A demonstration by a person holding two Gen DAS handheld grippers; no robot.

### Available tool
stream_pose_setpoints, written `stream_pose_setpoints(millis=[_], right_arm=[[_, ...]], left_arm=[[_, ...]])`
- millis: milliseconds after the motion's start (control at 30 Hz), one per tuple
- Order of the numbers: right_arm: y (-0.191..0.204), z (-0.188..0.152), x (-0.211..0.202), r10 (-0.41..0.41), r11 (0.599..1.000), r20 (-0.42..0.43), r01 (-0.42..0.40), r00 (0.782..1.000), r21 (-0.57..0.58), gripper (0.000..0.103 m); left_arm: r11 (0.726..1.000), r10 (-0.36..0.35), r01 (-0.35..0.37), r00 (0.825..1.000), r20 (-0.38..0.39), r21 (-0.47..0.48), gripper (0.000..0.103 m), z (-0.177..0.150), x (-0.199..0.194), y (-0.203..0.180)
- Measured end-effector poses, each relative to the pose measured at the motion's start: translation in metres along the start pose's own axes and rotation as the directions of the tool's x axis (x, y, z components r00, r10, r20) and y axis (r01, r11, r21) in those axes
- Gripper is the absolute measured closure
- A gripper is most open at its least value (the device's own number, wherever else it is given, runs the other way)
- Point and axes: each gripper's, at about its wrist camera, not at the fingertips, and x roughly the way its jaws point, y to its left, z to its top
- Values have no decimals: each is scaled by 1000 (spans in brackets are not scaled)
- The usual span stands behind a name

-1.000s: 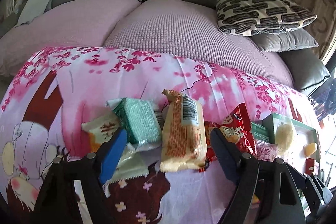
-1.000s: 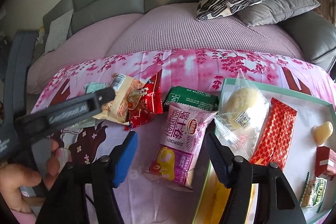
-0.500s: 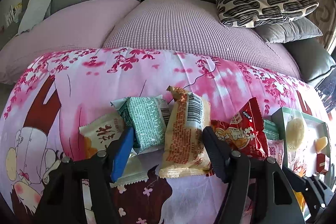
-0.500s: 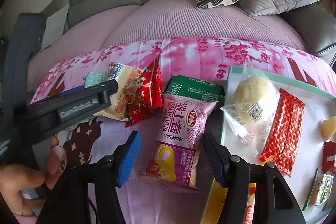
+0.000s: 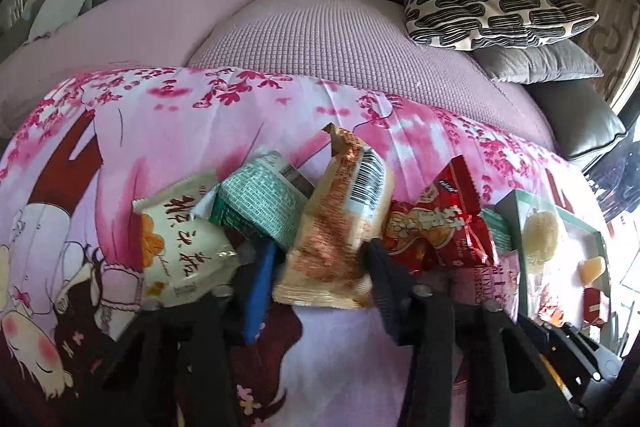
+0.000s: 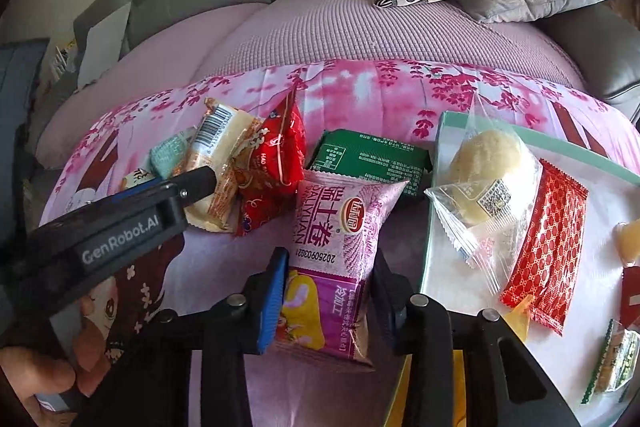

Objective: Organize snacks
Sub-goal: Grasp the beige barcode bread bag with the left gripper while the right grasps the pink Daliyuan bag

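Your left tongs point(image 5: 320, 275) are closing on the orange-and-cream packet point(image 5: 340, 223); its near end sits between the two fingers, and both pads appear to touch its sides, so it is gripped by the narrow end where the film gives least. Just left of these tongs lie the mint-green packet point(image 5: 260, 207) and the cream packet point(image 5: 180, 251), overlapping each other; just right lies the red packet point(image 5: 440, 227), close enough that it may drag when you lift. Your right tongs point(image 6: 328, 299) are closing on the purple packet point(image 6: 340, 259), whose lower half stands between the fingers with the pads against both long edges. This grip across the width keeps the packet flat and aligned with the tongs. Beyond its far end lies the dark green packet point(image 6: 372, 159), partly covered. Immediately right of the right tongs is the tray point(image 6: 444, 267), which already holds a clear-wrapped bun point(image 6: 488, 167) and a red patterned bar point(image 6: 548, 239), so it is judged to be the collection point. All loose packets rest on the blossom-print cloth point(image 6: 380, 91) over the worktop.
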Motion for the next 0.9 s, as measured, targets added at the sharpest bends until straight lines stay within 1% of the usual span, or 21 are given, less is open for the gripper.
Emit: stream_pose_setpoints(millis=[133,200,267,500,667,767,900], right_arm=[[-4,-1,-5,10,1000,3,-10,1000,15,62],[-6,-2,-7,15,1000,5,-15,1000,18,62],[-7,-4,-11,19,1000,7,-19,1000,18,63],[-12,-13,-23,48,999,5,-48,999,26,63],[-11,-22,-32,65,998,1,-65,998,20,63],[-12,-28,-35,74,997,-3,-74,997,22,63],[-15,-33,-44,101,994,10,-101,995,29,63]], left_arm=[[1000,0,0,1000,16,-13,64,-5,-3,-2],[999,-24,25,999,24,-43,70,-9,-7,2],[998,-31,33,999,27,-62,73,-12,-11,3],[996,-30,32,999,26,-80,74,-32,-28,5],[996,-6,8,1000,21,-89,74,-50,-46,11],[995,-18,22,999,33,-100,78,-57,-56,14],[995,-27,32,998,56,-90,78,-57,-63,12]])
